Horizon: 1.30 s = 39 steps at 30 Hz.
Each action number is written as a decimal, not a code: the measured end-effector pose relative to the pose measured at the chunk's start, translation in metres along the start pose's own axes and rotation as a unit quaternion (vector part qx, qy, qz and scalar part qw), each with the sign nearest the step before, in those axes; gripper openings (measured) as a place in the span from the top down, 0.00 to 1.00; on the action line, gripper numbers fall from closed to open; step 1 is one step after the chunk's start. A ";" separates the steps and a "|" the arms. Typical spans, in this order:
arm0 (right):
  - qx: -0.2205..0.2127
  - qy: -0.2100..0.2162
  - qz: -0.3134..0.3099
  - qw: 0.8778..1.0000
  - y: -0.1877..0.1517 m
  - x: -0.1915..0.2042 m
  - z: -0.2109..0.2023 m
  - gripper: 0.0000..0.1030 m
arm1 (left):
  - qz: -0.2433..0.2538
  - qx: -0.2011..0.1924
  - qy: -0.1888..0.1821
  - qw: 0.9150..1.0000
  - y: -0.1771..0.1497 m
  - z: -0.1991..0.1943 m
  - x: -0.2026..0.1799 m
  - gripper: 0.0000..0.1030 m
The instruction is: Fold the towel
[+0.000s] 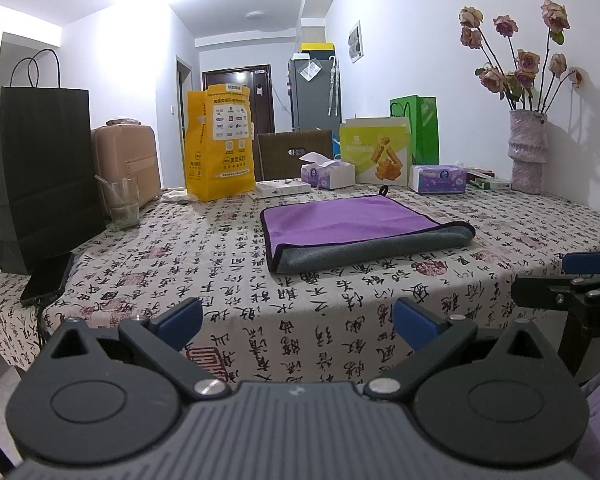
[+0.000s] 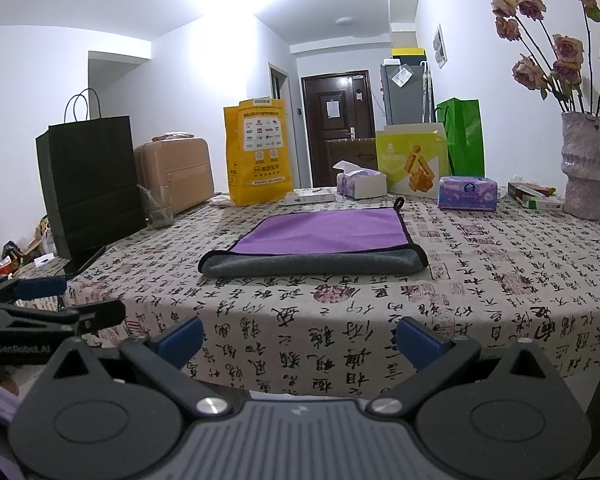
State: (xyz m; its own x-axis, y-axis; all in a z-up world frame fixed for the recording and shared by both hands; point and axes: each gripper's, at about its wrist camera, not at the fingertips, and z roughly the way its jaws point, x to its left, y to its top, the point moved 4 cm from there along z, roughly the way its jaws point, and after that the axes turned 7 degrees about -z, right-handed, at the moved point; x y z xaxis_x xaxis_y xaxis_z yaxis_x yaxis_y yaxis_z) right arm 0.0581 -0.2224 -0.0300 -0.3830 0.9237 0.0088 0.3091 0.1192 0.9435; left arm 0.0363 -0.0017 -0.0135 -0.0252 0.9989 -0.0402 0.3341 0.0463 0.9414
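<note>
A purple towel with a grey underside (image 1: 352, 228) lies folded on the calligraphy-print tablecloth (image 1: 260, 280); its grey fold faces me and a small black loop sits at the far corner. It also shows in the right wrist view (image 2: 320, 236). My left gripper (image 1: 298, 322) is open and empty, held back at the table's near edge. My right gripper (image 2: 300, 338) is open and empty too, likewise back from the towel. Each gripper shows at the edge of the other's view: the right gripper (image 1: 580, 280), the left gripper (image 2: 60, 300).
A black paper bag (image 1: 36, 168), a glass (image 1: 122, 204), a phone (image 1: 48, 280), a yellow bag (image 1: 219, 144), tissue boxes (image 1: 328, 172), a green bag (image 1: 420, 128) and a vase of flowers (image 1: 528, 152) ring the far and left sides of the table.
</note>
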 end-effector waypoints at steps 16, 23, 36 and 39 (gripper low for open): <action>-0.002 -0.003 0.003 1.000 0.001 -0.003 0.002 0.00 | 0.003 0.003 0.005 1.000 0.004 0.008 0.002 0.00; -0.002 -0.015 0.019 1.000 0.002 -0.015 0.011 0.00 | 0.003 0.015 0.007 1.000 0.006 0.022 0.004 0.00; 0.009 -0.049 0.028 0.998 0.008 -0.054 0.036 0.00 | -0.007 0.036 0.016 0.999 0.019 0.056 0.011 0.00; 0.010 -0.054 0.031 0.998 0.011 -0.063 0.043 0.00 | -0.007 0.043 0.018 0.999 0.021 0.066 0.011 0.00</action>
State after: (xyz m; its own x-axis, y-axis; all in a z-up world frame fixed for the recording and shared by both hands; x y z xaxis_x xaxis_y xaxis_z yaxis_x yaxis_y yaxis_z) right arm 0.1237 -0.2637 -0.0343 -0.2668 0.9633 0.0302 0.3467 0.0667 0.9356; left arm 0.1052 0.0107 -0.0159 -0.0632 0.9972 -0.0391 0.4131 0.0618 0.9086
